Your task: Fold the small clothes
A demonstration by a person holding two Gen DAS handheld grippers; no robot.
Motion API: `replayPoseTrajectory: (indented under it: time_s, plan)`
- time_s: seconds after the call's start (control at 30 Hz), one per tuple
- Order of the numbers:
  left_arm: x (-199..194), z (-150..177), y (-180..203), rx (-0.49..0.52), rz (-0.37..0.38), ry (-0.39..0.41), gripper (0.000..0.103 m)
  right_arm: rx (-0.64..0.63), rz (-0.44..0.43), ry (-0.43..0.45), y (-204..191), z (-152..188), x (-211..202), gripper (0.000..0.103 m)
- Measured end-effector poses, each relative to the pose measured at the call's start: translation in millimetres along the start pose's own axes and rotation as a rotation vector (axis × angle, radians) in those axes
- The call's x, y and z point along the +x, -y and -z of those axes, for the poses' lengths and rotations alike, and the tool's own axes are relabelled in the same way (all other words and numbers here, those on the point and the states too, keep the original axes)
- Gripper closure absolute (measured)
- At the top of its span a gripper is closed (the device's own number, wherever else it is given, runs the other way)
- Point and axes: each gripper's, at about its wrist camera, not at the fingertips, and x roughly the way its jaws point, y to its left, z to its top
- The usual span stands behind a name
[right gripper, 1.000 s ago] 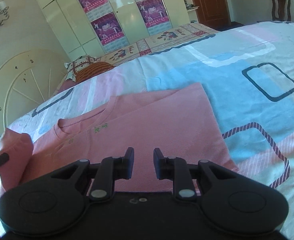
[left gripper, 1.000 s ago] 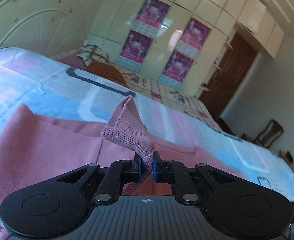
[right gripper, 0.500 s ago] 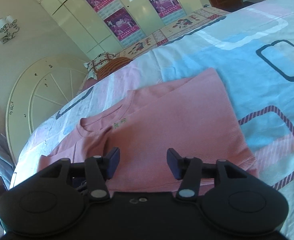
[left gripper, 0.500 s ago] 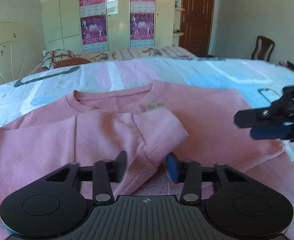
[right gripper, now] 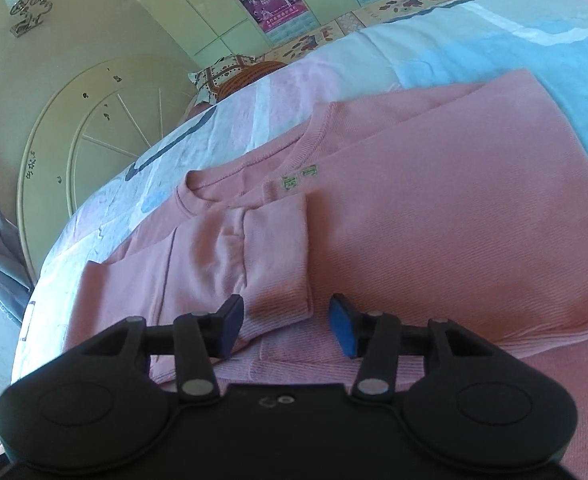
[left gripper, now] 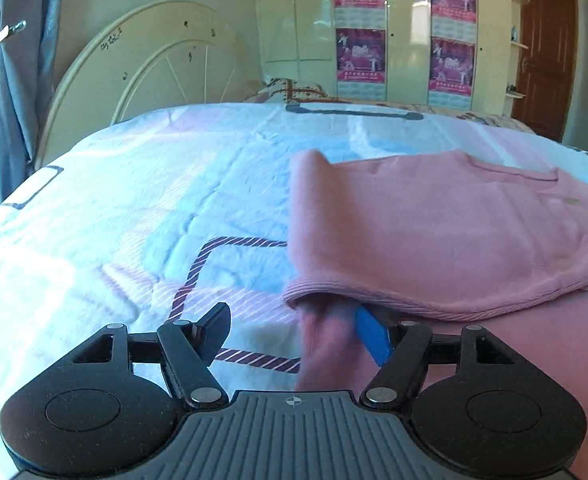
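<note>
The pink sweater (right gripper: 434,220) is spread on the bed (left gripper: 134,200), one sleeve (right gripper: 270,256) already laid across its chest. The left claw (left gripper: 294,332), just opened, stands wide and empty; the right claw (right gripper: 284,326), half open and closing, straddles the cuff unpressed. The other side is judged next.

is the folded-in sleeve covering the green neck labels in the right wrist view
No, the sleeve lies across the pink sweater with its cuff edge stopping just short of the green labels, which show in full.
</note>
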Motion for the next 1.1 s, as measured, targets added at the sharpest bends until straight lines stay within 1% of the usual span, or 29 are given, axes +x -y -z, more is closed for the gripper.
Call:
replayPoseTrajectory:
  time_s: [0.03, 0.07, 0.1, 0.13, 0.17, 0.2, 0.23, 0.27, 0.33, 0.37, 0.4, 0.43, 0.47, 0.5, 0.63, 0.77, 0.8, 0.9, 0.93, 0.97, 1.0, 1.03, 1.07, 1.1]
  plan:
    - [9, -1, -1, -0.002, 0.012, -0.008, 0.037, -0.018, 0.012, 0.0, -4, 0, 2, 0.069]
    - [12, -2, 0, 0.005, 0.019, -0.008, 0.039, -0.04, 0.028, -0.003, -9, 0, 5, 0.074]
    - [19, -4, 4, 0.021, 0.015, -0.007, 0.042, -0.067, 0.044, -0.002, -13, -1, 7, 0.09]
    - [22, -5, 6, 0.027, 0.016, -0.004, 0.046, -0.092, 0.055, 0.0, -17, -2, 8, 0.095]
    - [22, -5, 6, 0.01, 0.024, -0.002, 0.058, -0.118, 0.067, 0.013, -21, -3, 6, 0.095]
    - [23, -8, 4, -0.008, 0.032, -0.002, 0.076, -0.144, 0.075, 0.043, -26, -5, -1, 0.096]
    - [22, -9, 4, -0.009, 0.033, -0.002, 0.085, -0.159, 0.073, 0.08, -30, -8, -11, 0.096]
    - [24, -11, 5, -0.001, 0.032, 0.001, 0.088, -0.167, 0.072, 0.124, -33, -10, -23, 0.096]
    - [27, -10, 3, -0.009, 0.049, -0.006, 0.09, -0.207, 0.077, 0.212, -37, -12, -47, 0.096]
    - [30, -11, 2, -0.021, 0.059, -0.004, 0.09, -0.237, 0.103, 0.225, -36, -10, -51, 0.096]
    - [31, -11, 0, -0.036, 0.068, -0.007, 0.09, -0.259, 0.148, 0.192, -32, -9, -46, 0.096]
    - [36, -14, 0, -0.049, 0.076, -0.012, 0.09, -0.257, 0.19, 0.129, -24, -8, -36, 0.096]
    - [40, -15, -1, -0.057, 0.081, -0.016, 0.091, -0.223, 0.21, 0.071, -12, -6, -26, 0.096]
    - [40, -16, -2, -0.056, 0.084, -0.018, 0.091, -0.188, 0.197, 0.055, -3, -3, -23, 0.096]
    - [41, -17, 0, -0.028, 0.087, -0.02, 0.091, -0.152, 0.183, 0.071, 5, 6, -23, 0.096]
    - [41, -19, 1, -0.006, 0.089, -0.024, 0.091, -0.139, 0.168, 0.103, 1, 9, -32, 0.096]
    - [41, -18, 2, 0.0, 0.089, -0.023, 0.091, -0.144, 0.172, 0.1, 1, 11, -32, 0.096]
    - [38, -19, 3, 0.036, 0.097, -0.026, 0.09, -0.126, 0.192, 0.045, 6, 12, -21, 0.095]
    - [34, -20, 1, 0.043, 0.101, -0.024, 0.09, -0.118, 0.187, 0.047, 7, 11, -23, 0.091]
    - [27, -21, -2, 0.034, 0.108, -0.017, 0.086, -0.12, 0.195, 0.061, 5, 11, -28, 0.085]
    - [18, -21, -5, 0.018, 0.112, 0.008, 0.072, -0.137, 0.222, 0.087, 2, 11, -35, 0.076]
    - [6, -21, -8, -0.003, 0.107, 0.055, 0.061, -0.167, 0.242, 0.123, -3, 10, -44, 0.071]
    - [-3, -22, -8, -0.015, 0.107, 0.091, 0.046, -0.184, 0.235, 0.15, -6, 10, -52, 0.071]
    - [-8, -25, -5, -0.015, 0.119, 0.114, 0.045, -0.197, 0.213, 0.165, -11, 8, -56, 0.071]
